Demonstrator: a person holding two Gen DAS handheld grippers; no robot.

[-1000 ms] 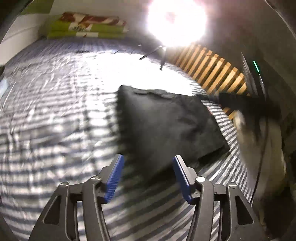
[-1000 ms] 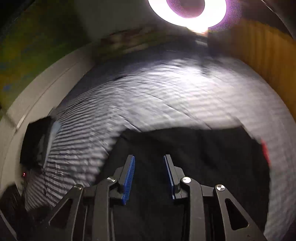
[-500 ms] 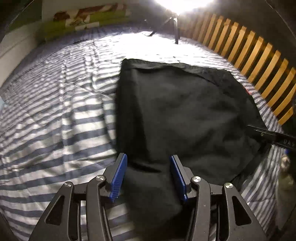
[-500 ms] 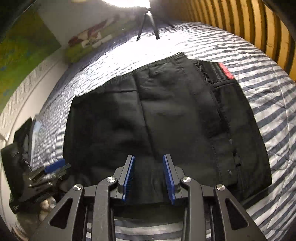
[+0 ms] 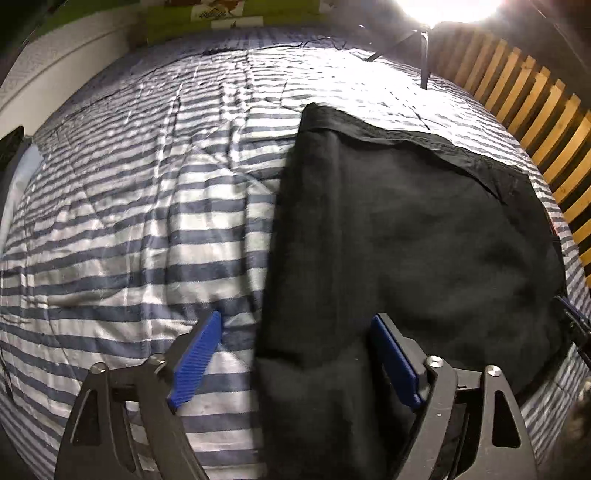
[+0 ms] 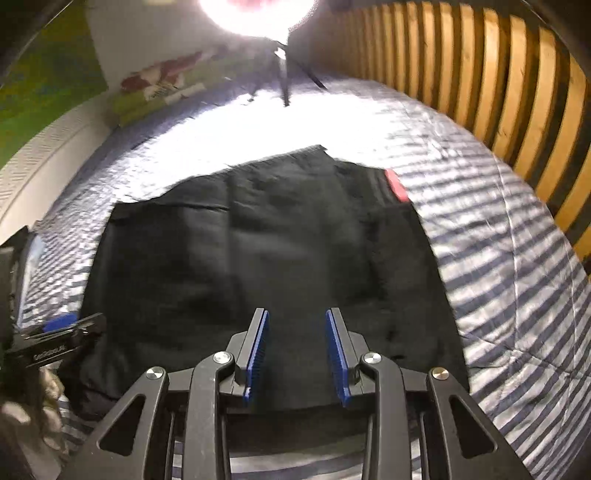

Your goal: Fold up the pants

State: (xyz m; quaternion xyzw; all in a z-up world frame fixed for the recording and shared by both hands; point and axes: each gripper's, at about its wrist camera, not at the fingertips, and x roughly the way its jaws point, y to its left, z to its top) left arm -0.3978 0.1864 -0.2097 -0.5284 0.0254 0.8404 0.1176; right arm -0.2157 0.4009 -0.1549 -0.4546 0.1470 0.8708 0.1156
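Striped duvet (image 5: pixel 129 229), wooden slats (image 6: pixel 480 74), bright lamp (image 6: pixel 255 14).

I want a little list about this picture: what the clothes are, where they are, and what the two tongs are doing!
clothes: black pants, already folded over, lying flat
red bit: small red tag at the far right corner of the pants
where: on a blue and white striped blanket
behind: wooden slats and a bright lamp
left tongs: opening, over the near left edge of the pants, gripping nothing
right tongs: open, low over the near edge of the pants, nothing pinched
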